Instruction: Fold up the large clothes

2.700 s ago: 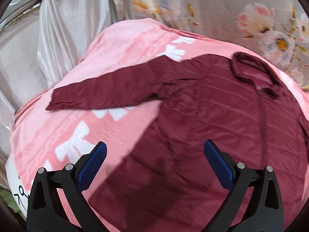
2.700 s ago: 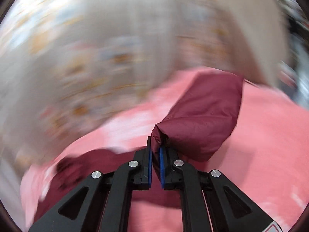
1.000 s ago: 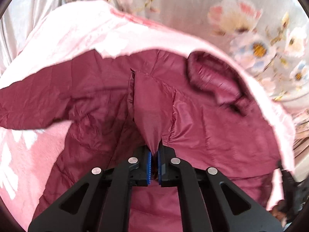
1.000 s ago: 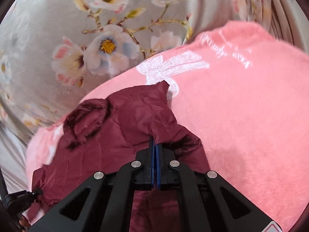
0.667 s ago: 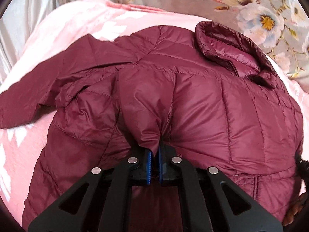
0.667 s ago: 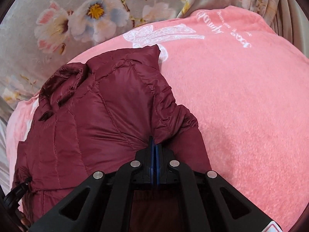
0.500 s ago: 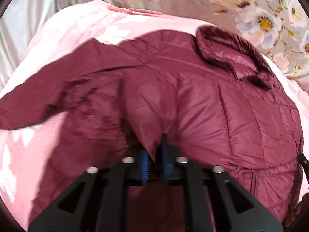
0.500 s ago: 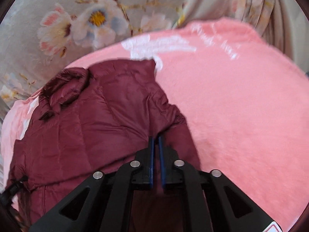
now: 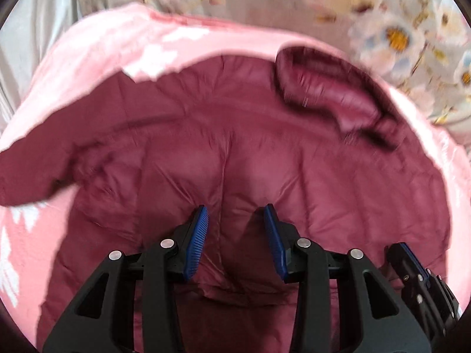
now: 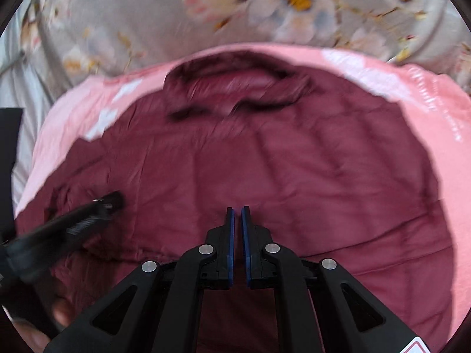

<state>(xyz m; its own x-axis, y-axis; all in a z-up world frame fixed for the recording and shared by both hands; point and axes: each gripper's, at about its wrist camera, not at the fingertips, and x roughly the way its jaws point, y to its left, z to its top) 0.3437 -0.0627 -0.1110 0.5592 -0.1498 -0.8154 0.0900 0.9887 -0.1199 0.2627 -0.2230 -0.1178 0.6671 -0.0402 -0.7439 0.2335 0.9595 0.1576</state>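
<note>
— left gripper [image 9: 235, 232]: how are the fingers set?
— they are held apart above the maroon jacket [image 9: 235, 153], nothing between them. the right gripper [image 10: 238, 229] is nearly closed, a thin gap left, empty.
— where is the jacket laid?
— it is spread on a pink blanket [image 9: 97, 50] with white prints, collar [image 9: 326, 100] at the far side, one sleeve [image 9: 38, 170] stretched left.
— and the room?
— a grey floral curtain [image 10: 265, 8] is seen behind the blanket.

white script on pink blanket [image 10: 441, 111] (blurred, unreadable)
</note>
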